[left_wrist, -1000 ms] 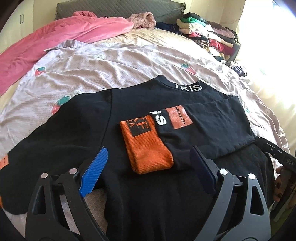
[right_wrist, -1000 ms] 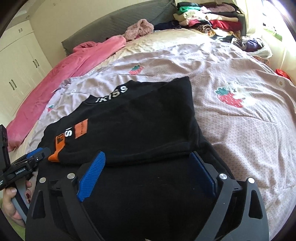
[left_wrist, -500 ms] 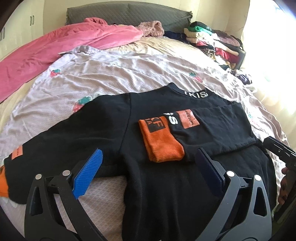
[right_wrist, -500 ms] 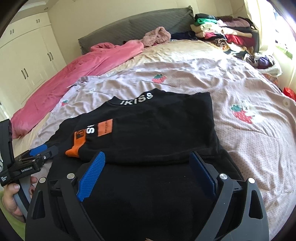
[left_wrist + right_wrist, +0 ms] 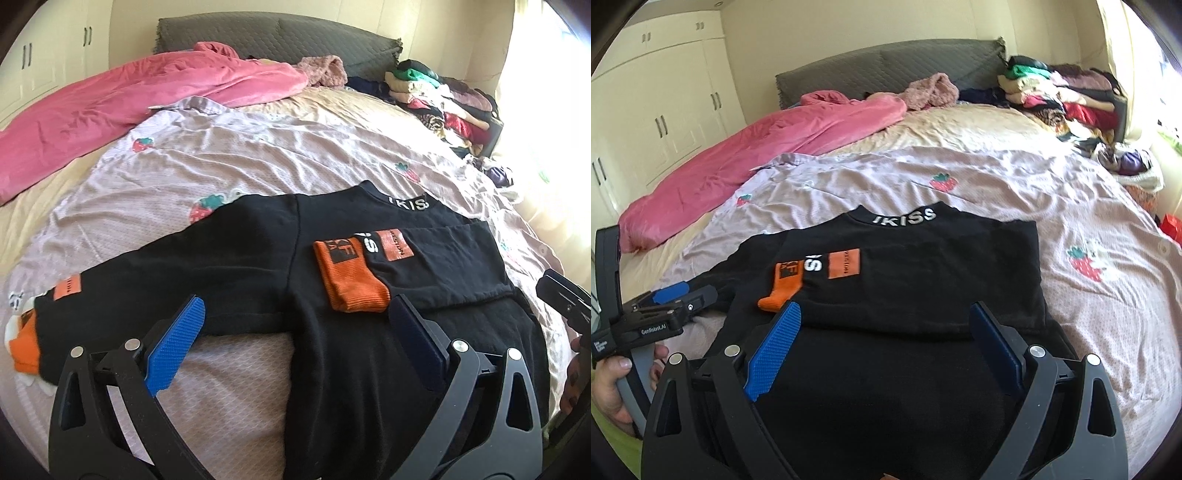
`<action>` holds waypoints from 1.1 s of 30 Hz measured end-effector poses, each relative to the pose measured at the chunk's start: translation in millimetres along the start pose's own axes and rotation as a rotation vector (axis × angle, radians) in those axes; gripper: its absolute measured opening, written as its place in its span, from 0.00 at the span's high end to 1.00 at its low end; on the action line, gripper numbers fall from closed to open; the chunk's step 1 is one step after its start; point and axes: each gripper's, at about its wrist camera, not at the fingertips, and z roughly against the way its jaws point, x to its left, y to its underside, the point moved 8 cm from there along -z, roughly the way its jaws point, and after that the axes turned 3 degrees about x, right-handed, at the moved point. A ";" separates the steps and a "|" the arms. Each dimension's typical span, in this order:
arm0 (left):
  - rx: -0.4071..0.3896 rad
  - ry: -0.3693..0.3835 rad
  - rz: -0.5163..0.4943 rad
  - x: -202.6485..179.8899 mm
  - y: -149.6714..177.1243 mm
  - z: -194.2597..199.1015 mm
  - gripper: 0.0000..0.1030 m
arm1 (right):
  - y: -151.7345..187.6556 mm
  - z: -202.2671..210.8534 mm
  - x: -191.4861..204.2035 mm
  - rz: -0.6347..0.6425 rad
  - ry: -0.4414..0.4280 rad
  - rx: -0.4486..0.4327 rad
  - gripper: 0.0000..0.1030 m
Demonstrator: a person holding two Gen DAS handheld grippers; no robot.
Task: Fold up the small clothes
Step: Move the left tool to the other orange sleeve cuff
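Sweatshirt lies flat on the bed, its left sleeve spread out, its right sleeve already folded across the chest. Our left tongs have just opened, nothing between them; our right tongs gape empty too. Next we'd pinch the left orange cuff and fold it squarely inward.

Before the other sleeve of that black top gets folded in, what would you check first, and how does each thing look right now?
1. Left gripper open and empty: ok; its jaws have just been opening.
2. Right gripper open and empty: ok.
3. One sleeve with orange ribbed cuff folded across the black long-sleeved sweatshirt: ok.
4. Other sleeve folded in: not ok, it lies stretched out on the lilac strawberry-print bedsheet.
5. Folded sleeve lying flat: ok.
6. Hem nearest the grippers straight: cannot tell.
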 end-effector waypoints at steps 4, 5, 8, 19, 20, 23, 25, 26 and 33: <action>-0.013 -0.013 0.013 9.8 1.2 10.3 0.09 | -2.0 1.1 11.7 0.027 0.009 -0.003 0.04; -0.018 -0.017 0.016 13.1 1.3 13.5 0.09 | -2.6 1.6 14.3 0.028 0.012 -0.009 0.04; -0.027 -0.026 0.030 22.3 1.2 20.0 0.09 | -4.6 0.6 22.5 0.039 0.006 -0.009 0.04; -0.043 -0.061 0.113 64.3 2.2 38.9 0.09 | -9.0 -0.9 58.2 0.100 -0.031 0.006 0.04; -0.042 -0.063 0.121 67.7 2.2 39.4 0.09 | -10.2 -1.6 63.1 0.105 -0.038 0.007 0.04; -0.047 -0.072 0.147 79.7 3.2 43.4 0.09 | -13.2 -2.8 74.8 0.123 -0.052 0.006 0.04; -0.053 -0.083 0.161 87.9 4.5 47.3 0.09 | -15.3 -3.6 86.0 0.140 -0.062 0.003 0.04; -0.054 -0.088 0.167 91.7 5.1 49.0 0.09 | -15.9 -4.2 89.2 0.146 -0.066 0.003 0.04; -0.075 -0.198 0.214 131.1 7.3 63.9 0.09 | -19.3 -14.8 123.7 0.201 -0.103 0.018 0.04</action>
